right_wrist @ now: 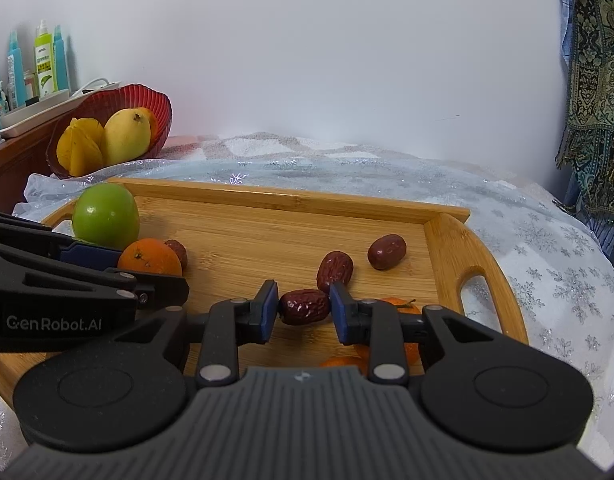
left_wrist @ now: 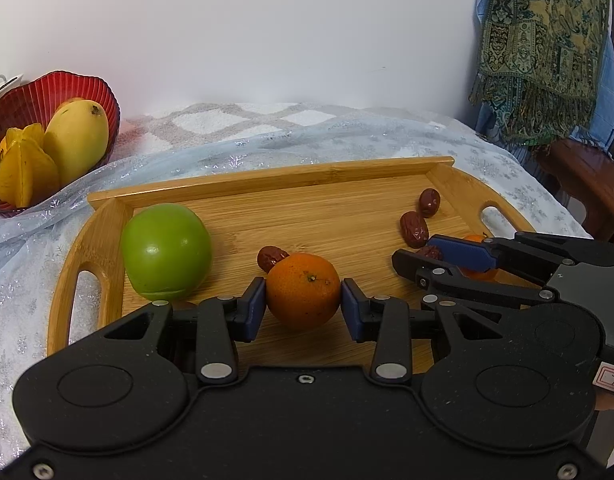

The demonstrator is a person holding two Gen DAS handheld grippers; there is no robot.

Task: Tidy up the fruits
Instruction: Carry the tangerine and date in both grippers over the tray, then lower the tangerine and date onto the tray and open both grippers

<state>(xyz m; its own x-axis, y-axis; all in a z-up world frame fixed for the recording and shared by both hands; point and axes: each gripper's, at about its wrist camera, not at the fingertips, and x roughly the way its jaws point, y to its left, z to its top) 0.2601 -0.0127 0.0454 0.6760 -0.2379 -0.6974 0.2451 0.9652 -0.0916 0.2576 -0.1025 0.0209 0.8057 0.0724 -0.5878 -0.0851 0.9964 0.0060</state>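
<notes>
A wooden tray (left_wrist: 267, 184) lies on the cloth-covered table. My left gripper (left_wrist: 303, 286) is shut on a small orange (left_wrist: 303, 290) near the tray's front, with both blue pads against its sides. A green apple (left_wrist: 166, 254) stands to its left and a red date (left_wrist: 272, 258) just behind it. In the right wrist view my right gripper (right_wrist: 303, 292) straddles another date (right_wrist: 305, 306) lying on the tray, the pads just off it. Two more dates (right_wrist: 335, 268) (right_wrist: 386, 251) lie beyond. More oranges (right_wrist: 399, 304) are partly hidden under that gripper.
A red ribbed bowl (left_wrist: 39, 92) at the back left holds a mango (left_wrist: 77, 142) and a starfruit (left_wrist: 25, 172). Bottles (right_wrist: 45, 60) stand on a shelf behind it. A patterned scarf (left_wrist: 543, 48) hangs at the right above a wooden stool (left_wrist: 587, 176).
</notes>
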